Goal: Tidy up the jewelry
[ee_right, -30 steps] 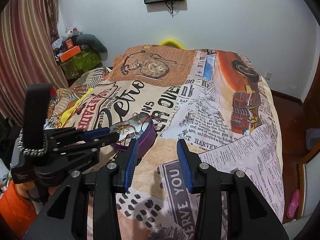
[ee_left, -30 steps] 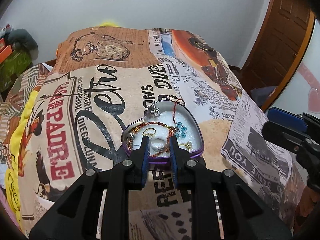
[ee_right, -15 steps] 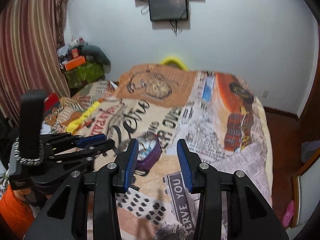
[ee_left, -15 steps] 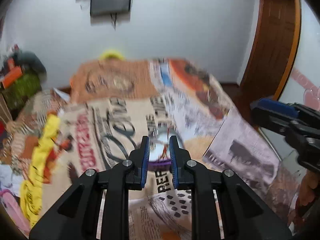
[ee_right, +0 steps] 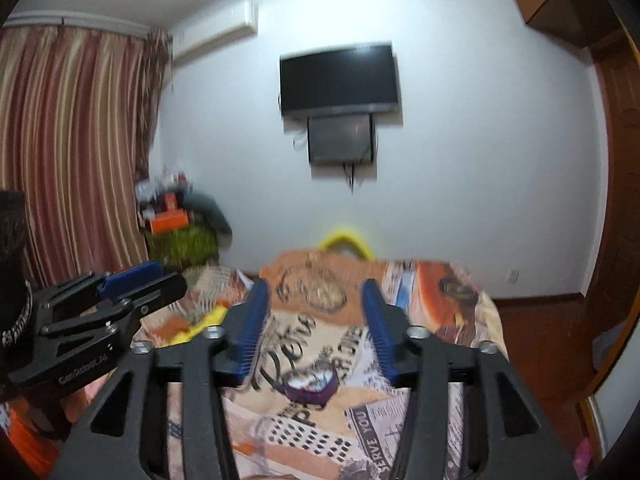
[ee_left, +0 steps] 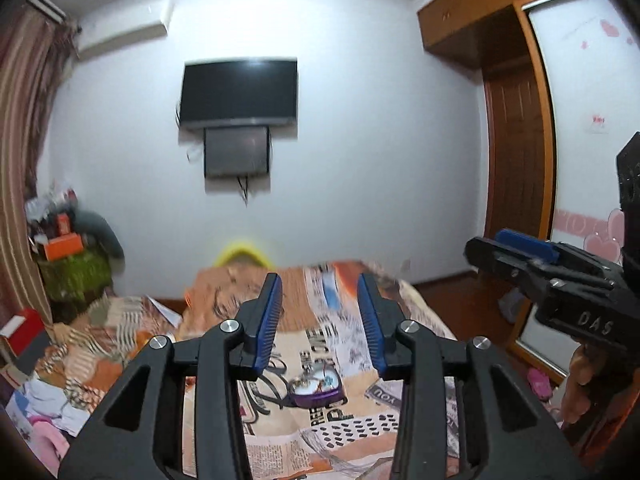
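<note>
Left wrist view shows the purple jewelry box [ee_left: 316, 393] on the bedspread [ee_left: 348, 432], well beyond both empty, opening grippers, left gripper [ee_left: 319, 320] and right gripper [ee_right: 316, 322]; a careless nudge could likely spill it.

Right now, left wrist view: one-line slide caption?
Left gripper jaws opening, empty, above the purple heart-shaped jewelry tin on the newspaper-print bedspread; right gripper alongside.
</note>
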A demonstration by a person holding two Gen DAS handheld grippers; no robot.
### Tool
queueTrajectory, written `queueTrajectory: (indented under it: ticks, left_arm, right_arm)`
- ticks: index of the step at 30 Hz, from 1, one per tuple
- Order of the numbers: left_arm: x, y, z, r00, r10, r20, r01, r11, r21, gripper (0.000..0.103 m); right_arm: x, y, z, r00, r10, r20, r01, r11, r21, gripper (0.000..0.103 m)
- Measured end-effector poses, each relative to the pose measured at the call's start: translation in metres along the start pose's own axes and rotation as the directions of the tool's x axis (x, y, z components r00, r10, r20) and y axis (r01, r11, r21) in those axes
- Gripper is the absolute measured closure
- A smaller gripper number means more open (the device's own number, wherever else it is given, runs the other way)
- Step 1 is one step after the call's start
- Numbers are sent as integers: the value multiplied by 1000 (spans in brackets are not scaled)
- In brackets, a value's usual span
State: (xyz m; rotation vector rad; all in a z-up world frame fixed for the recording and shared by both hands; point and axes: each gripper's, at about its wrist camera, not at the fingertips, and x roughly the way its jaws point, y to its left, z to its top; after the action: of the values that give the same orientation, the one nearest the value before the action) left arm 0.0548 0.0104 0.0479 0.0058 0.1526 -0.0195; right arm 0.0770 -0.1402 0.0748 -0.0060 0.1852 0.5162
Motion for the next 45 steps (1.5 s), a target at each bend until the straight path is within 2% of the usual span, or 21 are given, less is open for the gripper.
queueTrajectory:
  ticks: [1,4,6,8,11,17,24,45]
  left_arm:
    - [-9,-3,1,1000,11,21,-11,1000,5,59]
    - [-29,-8,2,997,37,63,-38,999,16,43]
    - [-36,-8,1,997,37,75,-37,999,1,20]
    - [-40,-8,-2,996,37,78,-36,999,-22,12]
    - [-43,-7,-7,997,39,66,-37,998,-41,11]
    - [-55,-7,-11,997,52,61,-48,997,-59,10]
    - [-63,-9,-12,996,61,63,-57,997,-61,9]
    - [-56,-11,-19,995,88,51,-86,995,-45,1]
  right_arm:
    - [-11,3,2,999,-8,32,8,1000,3,40]
    - [-33,13,7,995,-34,96,35,999,-5,30]
    - [-42,20,7,991,-58,121,59,998,-12,20]
    - [-48,24,4,986,-86,141,87,996,-6,10]
    - [-51,26,-4,978,-140,151,138,990,23,0]
    - [-53,26,-5,979,-164,120,163,986,15,0]
    - [-70,27,-8,982,-144,126,145,989,-2,0]
    - [-68,21,-16,986,-148,75,147,989,11,0]
